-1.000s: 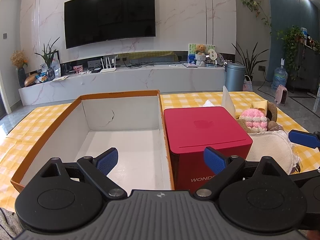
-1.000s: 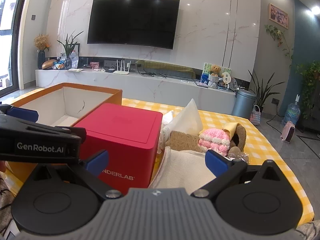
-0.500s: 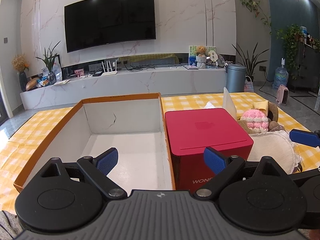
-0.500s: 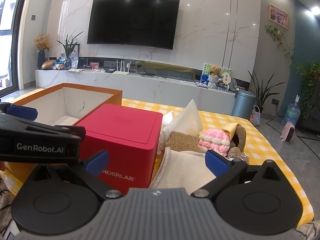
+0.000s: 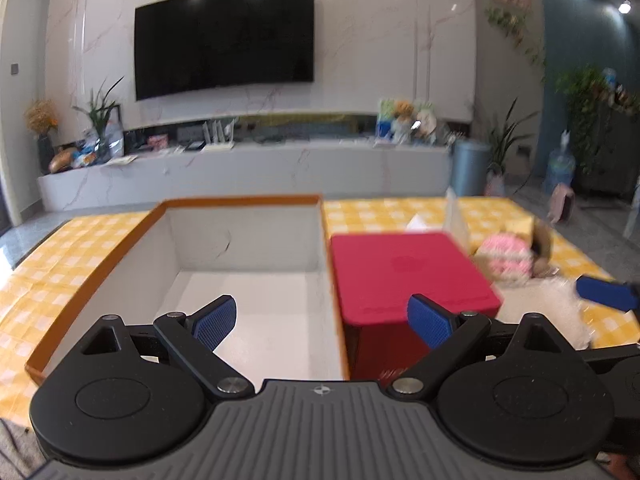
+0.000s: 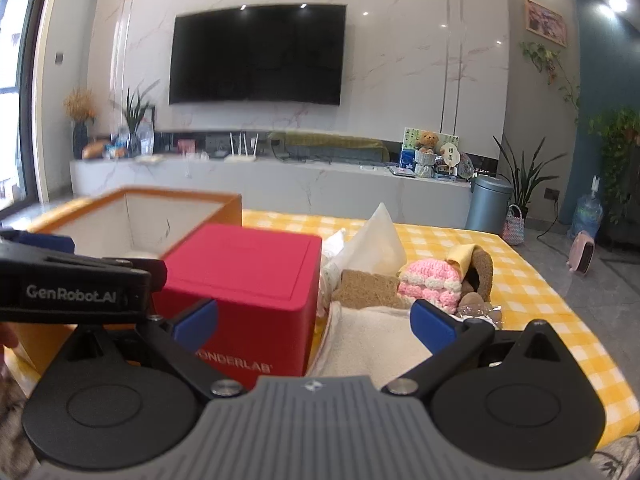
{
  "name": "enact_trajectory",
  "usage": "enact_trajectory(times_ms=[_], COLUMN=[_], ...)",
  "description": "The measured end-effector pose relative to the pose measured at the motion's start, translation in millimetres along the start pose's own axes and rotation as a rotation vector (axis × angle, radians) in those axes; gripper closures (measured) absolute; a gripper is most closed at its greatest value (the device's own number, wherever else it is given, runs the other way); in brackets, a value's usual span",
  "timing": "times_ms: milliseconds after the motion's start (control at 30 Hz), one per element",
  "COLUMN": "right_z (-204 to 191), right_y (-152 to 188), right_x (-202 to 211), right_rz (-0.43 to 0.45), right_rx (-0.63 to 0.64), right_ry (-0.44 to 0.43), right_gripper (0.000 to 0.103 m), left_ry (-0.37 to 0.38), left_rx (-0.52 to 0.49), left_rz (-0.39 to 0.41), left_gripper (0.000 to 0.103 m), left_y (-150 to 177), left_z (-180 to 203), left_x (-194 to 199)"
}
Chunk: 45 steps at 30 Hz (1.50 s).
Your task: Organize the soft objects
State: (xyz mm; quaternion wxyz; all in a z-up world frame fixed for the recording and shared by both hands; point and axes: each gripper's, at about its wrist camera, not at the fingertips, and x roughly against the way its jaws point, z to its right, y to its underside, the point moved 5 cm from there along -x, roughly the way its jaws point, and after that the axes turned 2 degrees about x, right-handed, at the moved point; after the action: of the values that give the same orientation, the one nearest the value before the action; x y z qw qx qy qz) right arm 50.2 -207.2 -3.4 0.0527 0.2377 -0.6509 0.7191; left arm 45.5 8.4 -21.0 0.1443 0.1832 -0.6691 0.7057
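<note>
Nothing is gripped, so I judge the task to be at its opening step: picking the first soft thing off the pile. Nearest the right gripper point(image 6: 314, 326), whose blue-padded fingers point(image 6: 432, 327) stand spread wide and empty, lies a cream fleecy cloth point(image 6: 372, 338), directly ahead at twelve o'clock and just under the open jaws. Beyond it, toward one o'clock, a pink-and-white crocheted piece point(image 6: 428, 282) leans against a brown plush item point(image 6: 482, 268), with a white pointed tissue or bag point(image 6: 380, 242) standing behind; all sit on the yellow-checked tablecloth point(image 6: 520, 292). At eleven o'clock a red lidded box marked WONDERLAB point(image 6: 248, 280) touches the pile's left edge. The left gripper point(image 5: 322, 322) likewise has its fingers point(image 5: 214, 322) splayed apart with nothing between them; it hovers level, pointing across the near rim of an open orange-edged cardboard box with a white interior point(image 5: 240, 280), which fills its ten-to-twelve o'clock and looks bare inside. The red box stands just beside that carton at one o'clock. The left view is smeared, suggesting motion, though I cannot tell its direction. The next move, as I read it, calls for the right gripper to dip, close on a fold of the cream cloth, and carry it leftward over the red box into the carton.
</note>
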Motion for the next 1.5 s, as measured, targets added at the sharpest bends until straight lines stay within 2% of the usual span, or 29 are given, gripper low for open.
enact_trajectory(times_ms=[167,333,433,500,600,667,700,767,800,900,1000,1067,1133,1267,1433,1500], right_z=[15,36,59,81,118,139,146,150,150,148,148,151,151,150,145,139], right_y=[-3,-14,-30,-41,-55,-63,-69,-81,-87,-102,-109,-98,-79,-28,15,29], right_x=[0,3,10,13,10,8,9,14,15,10,3,-1,-11,-40,-53,-52], right_rz=[-0.004,0.022,0.054,0.058,-0.018,-0.067,-0.057,-0.001,-0.003,-0.053,-0.11,-0.141,-0.177,-0.321,-0.467,-0.539], right_rx=[-0.085,-0.059,-0.053,-0.106,-0.228,-0.289,-0.298,-0.271,-0.247,-0.173,-0.129,-0.139,-0.156,-0.223,-0.336,-0.367], right_ry=[-0.009,0.057,0.119,0.156,0.191,0.231,0.234,0.193,0.179,0.18,0.196,0.203,0.205,0.142,-0.019,-0.069], right_gripper=[0.003,0.003,0.003,0.003,0.003,0.003,0.003,0.003,0.003,0.003,0.003,0.002,0.002,0.003,0.003,0.006], left_ry=[0.014,0.021,0.028,0.025,0.0,0.026,0.046,0.063,0.065,0.046,0.059,0.101,0.075,0.05,0.037,0.044], left_rx=[-0.012,0.0,-0.02,-0.057,-0.03,0.003,0.008,0.012,0.015,-0.002,-0.079,-0.123,-0.108,-0.125,-0.151,-0.141], left_rz=[0.039,0.064,0.032,-0.005,-0.071,-0.067,-0.066,-0.082,-0.076,-0.027,-0.052,-0.057,-0.054,-0.076,-0.126,-0.141], left_gripper=[0.0,0.0,0.0,0.0,0.0,0.0,0.0,0.0,0.0,0.0,0.0,0.0,0.0,0.0,0.0,0.0], left_y=[-5,-12,-17,-19,-23,-29,-33,-39,-42,-49,-53,-56,-61,-62,-47,-42], left_z=[2,4,6,10,11,13,15,19,21,27,38,46,51,63,66,62], left_x=[5,10,10,8,5,8,9,12,15,21,20,18,16,5,-15,-17])
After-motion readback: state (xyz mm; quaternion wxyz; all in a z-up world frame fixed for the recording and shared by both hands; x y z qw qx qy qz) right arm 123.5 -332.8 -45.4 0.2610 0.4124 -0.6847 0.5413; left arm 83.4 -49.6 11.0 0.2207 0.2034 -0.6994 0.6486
